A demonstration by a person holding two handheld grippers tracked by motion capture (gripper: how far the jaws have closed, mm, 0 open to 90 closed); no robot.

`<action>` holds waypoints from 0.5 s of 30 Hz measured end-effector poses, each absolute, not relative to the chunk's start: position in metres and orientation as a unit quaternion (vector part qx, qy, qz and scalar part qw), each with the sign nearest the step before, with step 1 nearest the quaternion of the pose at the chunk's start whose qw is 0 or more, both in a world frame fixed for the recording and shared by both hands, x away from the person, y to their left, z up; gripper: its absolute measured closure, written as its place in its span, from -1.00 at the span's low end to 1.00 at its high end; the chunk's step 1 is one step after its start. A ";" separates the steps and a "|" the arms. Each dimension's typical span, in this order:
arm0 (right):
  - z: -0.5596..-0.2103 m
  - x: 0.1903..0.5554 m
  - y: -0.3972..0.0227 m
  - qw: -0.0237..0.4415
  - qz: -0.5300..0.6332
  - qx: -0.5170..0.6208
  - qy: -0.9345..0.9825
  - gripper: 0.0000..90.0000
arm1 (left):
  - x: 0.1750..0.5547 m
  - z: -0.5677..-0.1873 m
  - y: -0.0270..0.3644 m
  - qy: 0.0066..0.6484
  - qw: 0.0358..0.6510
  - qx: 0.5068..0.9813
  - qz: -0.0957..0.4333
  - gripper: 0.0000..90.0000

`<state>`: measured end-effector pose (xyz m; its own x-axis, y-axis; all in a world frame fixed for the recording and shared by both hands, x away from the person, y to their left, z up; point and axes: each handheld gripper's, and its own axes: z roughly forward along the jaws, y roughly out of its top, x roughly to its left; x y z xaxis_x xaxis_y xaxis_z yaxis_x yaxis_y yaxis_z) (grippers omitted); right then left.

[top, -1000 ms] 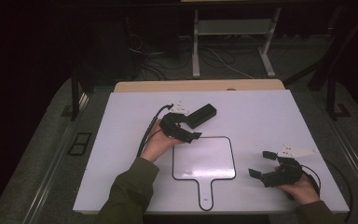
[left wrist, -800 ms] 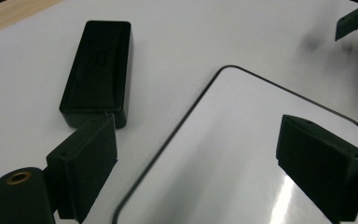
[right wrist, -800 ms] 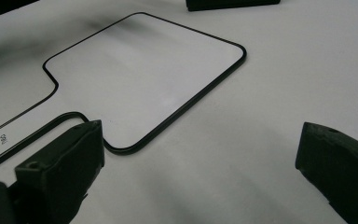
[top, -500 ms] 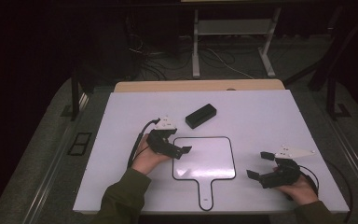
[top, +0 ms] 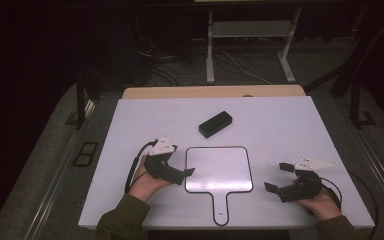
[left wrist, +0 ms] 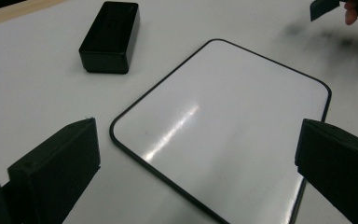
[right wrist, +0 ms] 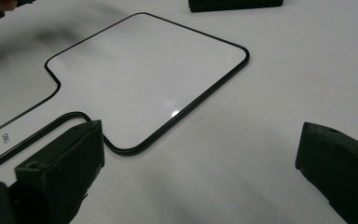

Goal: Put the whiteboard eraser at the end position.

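Nearest the person, at the tabletop's (top: 280, 115) front edge, the handle of the paddle-shaped whiteboard (top: 219, 169) points toward them, and its white, black-rimmed face lies flat between the two hands. The right gripper (top: 276, 176) sits near the tabletop's right front corner, well apart from the whiteboard's right rim, its fingers (right wrist: 60, 168) spread wide with nothing between them; in the right gripper view they frame bare tabletop and the board's near corner beside the handle. The left gripper (top: 184, 173) rests at the whiteboard's left rim, just beside it. Its fingers (left wrist: 56, 163) have just been opening and stand wide and empty; in the left gripper view one finger lies over the tabletop left of the board and the other beyond its right rim, so the board's corner lies between them, untouched. Farther back, past the whiteboard's far edge and apart from it, the black eraser block (top: 215, 124) lies on the tabletop at a slant, free of either gripper.
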<state>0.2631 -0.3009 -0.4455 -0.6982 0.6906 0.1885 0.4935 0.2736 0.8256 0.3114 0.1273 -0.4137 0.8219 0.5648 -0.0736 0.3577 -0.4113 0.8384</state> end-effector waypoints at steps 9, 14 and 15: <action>-0.446 0.263 -0.301 0.104 0.472 0.376 0.790 -0.99 | 0.290 -0.426 0.142 0.281 0.468 0.830 0.113 -1.00; -0.446 0.264 -0.302 0.105 0.472 0.376 0.790 -1.00 | 0.280 -0.433 0.154 0.286 0.473 0.824 0.124 -1.00; -0.446 0.264 -0.302 0.105 0.472 0.377 0.790 -0.99 | 0.278 -0.433 0.157 0.286 0.471 0.824 0.127 -1.00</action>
<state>0.2637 -0.3020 -0.4460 -0.6944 0.6939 0.1902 0.4961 0.2703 0.8251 0.2784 0.1566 -0.4333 0.8038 0.5917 -0.0613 0.3529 -0.3914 0.8499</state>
